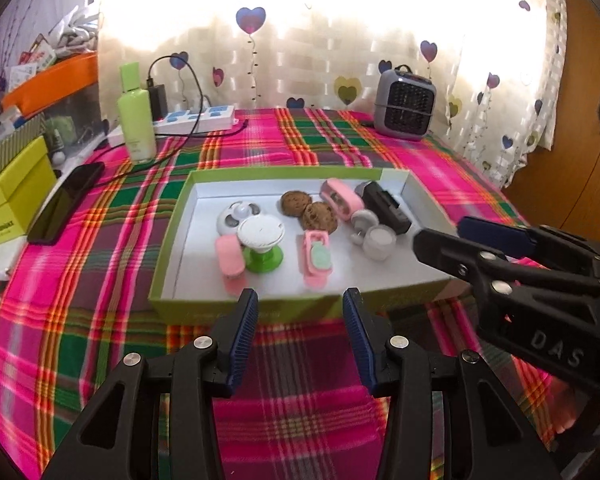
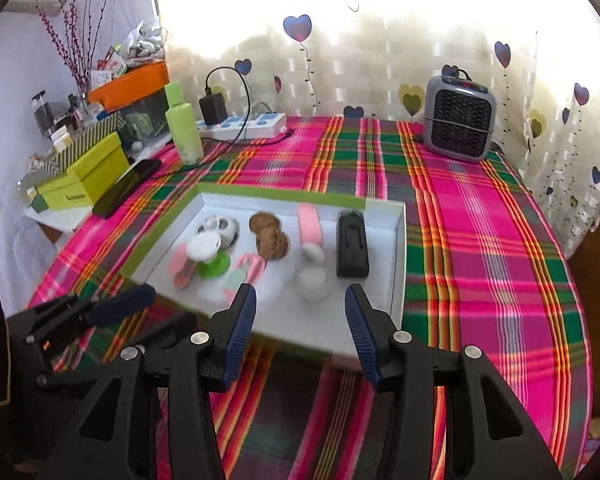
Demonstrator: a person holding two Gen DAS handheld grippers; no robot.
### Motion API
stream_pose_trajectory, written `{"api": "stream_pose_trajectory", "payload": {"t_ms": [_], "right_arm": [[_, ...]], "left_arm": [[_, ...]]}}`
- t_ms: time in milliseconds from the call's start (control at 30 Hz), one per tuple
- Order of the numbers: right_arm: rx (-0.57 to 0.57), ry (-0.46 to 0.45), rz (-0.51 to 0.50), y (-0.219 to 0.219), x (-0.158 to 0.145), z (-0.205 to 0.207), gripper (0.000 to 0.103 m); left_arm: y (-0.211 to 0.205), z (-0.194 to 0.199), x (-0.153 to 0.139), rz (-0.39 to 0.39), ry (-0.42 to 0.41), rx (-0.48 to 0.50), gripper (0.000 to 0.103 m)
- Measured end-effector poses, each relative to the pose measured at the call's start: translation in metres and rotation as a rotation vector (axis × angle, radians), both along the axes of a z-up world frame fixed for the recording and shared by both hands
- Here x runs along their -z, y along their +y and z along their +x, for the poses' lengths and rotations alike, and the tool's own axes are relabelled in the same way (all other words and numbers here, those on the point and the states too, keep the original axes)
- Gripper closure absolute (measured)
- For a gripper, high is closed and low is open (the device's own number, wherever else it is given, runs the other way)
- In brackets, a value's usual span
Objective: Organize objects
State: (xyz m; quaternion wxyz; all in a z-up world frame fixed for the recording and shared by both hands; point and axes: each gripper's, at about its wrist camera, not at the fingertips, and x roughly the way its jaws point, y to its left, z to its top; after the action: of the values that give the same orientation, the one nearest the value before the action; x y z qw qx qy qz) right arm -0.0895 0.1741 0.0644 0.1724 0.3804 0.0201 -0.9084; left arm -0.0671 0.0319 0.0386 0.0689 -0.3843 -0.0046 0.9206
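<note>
A green-rimmed white tray (image 1: 424, 196) (image 2: 398, 264) lies on the plaid cloth. In it are two brown cookies (image 1: 308, 210) (image 2: 270, 236), a white-and-green spool (image 1: 262, 244) (image 2: 210, 256), a round white gadget (image 1: 236, 216), pink holders (image 1: 316, 258) (image 1: 340, 198) (image 2: 310, 226), white round pieces (image 1: 374, 236) (image 2: 312, 280) and a black block (image 1: 388, 206) (image 2: 352, 244). My left gripper (image 1: 300, 300) is open and empty, just before the tray's near rim. My right gripper (image 2: 300, 296) is open and empty over the tray's near right corner; it also shows in the left wrist view (image 1: 440, 230).
At the back stand a grey heater (image 1: 404, 104) (image 2: 458, 118), a green bottle (image 1: 136, 114) (image 2: 184, 124) and a power strip (image 1: 198, 118) (image 2: 244, 124) with a charger. A black phone (image 1: 66, 202) (image 2: 126, 188) and green boxes (image 1: 12, 200) lie left.
</note>
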Motion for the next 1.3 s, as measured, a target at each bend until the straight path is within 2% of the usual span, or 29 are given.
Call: {"api": "stream_pose_trajectory", "payload": {"t_ms": [200,300,667,1000,1300], "right_arm": [[0.023,-0.028,0.043,-0.002,0.019,0.014,0.055],[0.046,-0.039,0.062,-0.001,0.029,0.017,0.047],[0.094,-0.079,0.069,0.008,0.045,0.026,0.047],[0.157,-0.102,0.127,0.008,0.053,0.027,0.047],[0.190,-0.112,0.130,0.013,0.054,0.022,0.033]], "left_arm": [[-0.004,0.009,0.012,-0.035,-0.012,-0.029,0.059],[-0.005,0.010,0.020,-0.038,-0.043,-0.037,0.059],[-0.013,0.015,0.032,-0.035,-0.073,-0.078,0.059],[-0.009,0.013,0.036,-0.064,-0.096,-0.077,0.055],[-0.006,0.013,0.036,-0.072,-0.100,-0.065,0.048]]}}
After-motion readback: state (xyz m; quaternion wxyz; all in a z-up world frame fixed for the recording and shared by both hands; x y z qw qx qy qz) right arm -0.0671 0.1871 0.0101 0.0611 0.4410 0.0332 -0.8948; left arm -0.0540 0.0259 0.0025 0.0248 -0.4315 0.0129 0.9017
